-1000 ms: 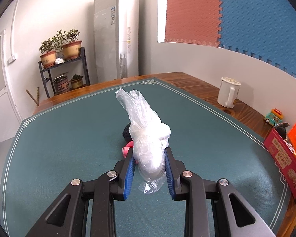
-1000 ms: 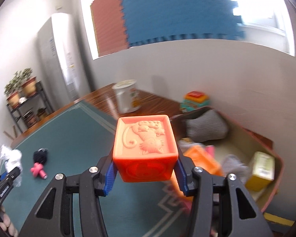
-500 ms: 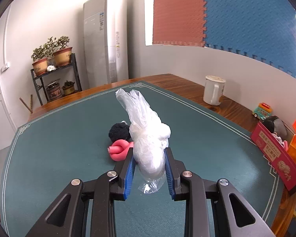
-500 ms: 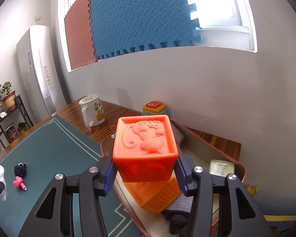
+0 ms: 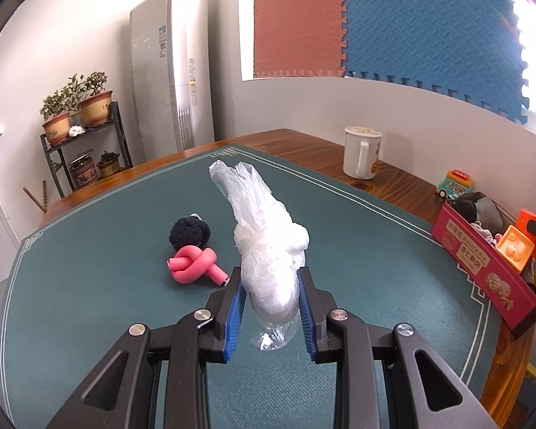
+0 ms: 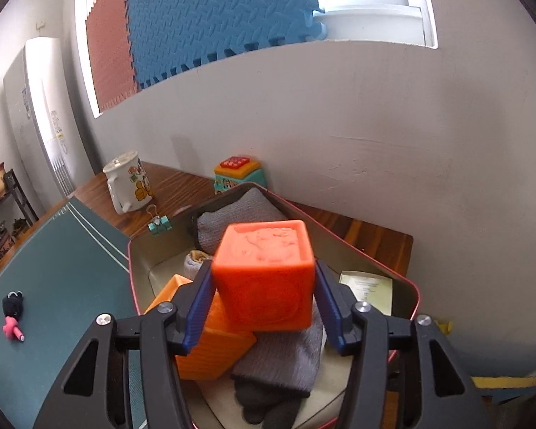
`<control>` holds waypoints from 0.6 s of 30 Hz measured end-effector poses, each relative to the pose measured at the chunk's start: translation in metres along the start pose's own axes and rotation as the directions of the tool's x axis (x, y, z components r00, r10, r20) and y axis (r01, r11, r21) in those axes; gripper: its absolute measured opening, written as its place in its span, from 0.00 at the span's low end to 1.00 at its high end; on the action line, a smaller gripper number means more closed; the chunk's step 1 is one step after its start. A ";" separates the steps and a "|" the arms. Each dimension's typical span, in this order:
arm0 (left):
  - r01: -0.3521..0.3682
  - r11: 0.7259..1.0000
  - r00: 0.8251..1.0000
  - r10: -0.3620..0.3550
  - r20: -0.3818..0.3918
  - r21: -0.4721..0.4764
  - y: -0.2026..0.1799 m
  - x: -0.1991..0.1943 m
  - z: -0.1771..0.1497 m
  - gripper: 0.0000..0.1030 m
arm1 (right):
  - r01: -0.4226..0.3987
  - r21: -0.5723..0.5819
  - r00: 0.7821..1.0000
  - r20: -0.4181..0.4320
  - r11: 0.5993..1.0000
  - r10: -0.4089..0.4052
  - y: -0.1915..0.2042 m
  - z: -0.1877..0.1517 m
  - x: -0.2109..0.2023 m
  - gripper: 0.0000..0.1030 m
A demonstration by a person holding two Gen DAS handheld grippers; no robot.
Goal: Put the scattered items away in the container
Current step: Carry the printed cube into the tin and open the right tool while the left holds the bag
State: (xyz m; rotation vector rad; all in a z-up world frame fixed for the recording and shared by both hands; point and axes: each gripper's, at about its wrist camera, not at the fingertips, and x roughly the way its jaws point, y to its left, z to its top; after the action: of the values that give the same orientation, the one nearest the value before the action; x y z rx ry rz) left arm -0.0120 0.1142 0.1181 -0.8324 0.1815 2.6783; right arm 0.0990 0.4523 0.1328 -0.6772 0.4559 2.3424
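My left gripper (image 5: 269, 307) is shut on a crumpled clear plastic bag (image 5: 268, 250), held above the green mat. A pink knotted tube (image 5: 194, 262) and a black fuzzy ball (image 5: 189, 233) lie on the mat just ahead to the left. My right gripper (image 6: 262, 304) is over the red tin box (image 6: 412, 287); its jaws stand a little wider than the orange embossed cube (image 6: 264, 273), which sits tilted on a lighter orange block (image 6: 207, 336) and grey cloth (image 6: 289, 354) inside. The box also shows at the right in the left wrist view (image 5: 482, 268).
A white cartoon mug (image 6: 127, 182), a teal binder clip (image 6: 159, 224) and a small toy bus (image 6: 237, 173) stand on the wooden table by the box. A wall runs close behind the box. A plant shelf (image 5: 82, 143) and air conditioner stand beyond the table.
My right gripper has lowered the orange cube into the box and its jaws have spread off it. My left gripper has swung right, still holding the bag; the pink tube now shows fully.
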 end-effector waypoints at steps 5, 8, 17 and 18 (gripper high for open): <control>0.009 1.000 1.000 -0.009 -0.007 0.008 -0.003 -0.001 -0.001 0.29 | -0.013 -0.001 0.999 0.049 1.000 0.013 0.000 0.003 -0.014 0.61; 0.020 1.000 1.000 -0.019 -0.017 0.010 -0.007 0.000 -0.002 0.29 | -0.023 0.006 0.998 0.060 1.000 0.023 -0.002 0.004 -0.016 0.62; 0.080 0.996 0.996 -0.078 -0.049 0.045 -0.035 0.004 0.001 0.29 | -0.018 0.055 0.998 0.063 0.998 0.014 -0.026 -0.002 -0.017 0.62; 0.093 0.994 0.995 -0.090 -0.053 0.051 -0.041 0.005 0.002 0.29 | -0.017 0.061 0.998 0.061 0.998 0.014 -0.031 -0.003 -0.017 0.62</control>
State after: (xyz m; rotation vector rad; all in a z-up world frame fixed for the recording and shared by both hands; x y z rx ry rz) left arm -0.0032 0.1546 0.1160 -0.8710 0.2200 2.5576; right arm 0.1315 0.4653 0.1359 -0.5737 0.5058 2.3464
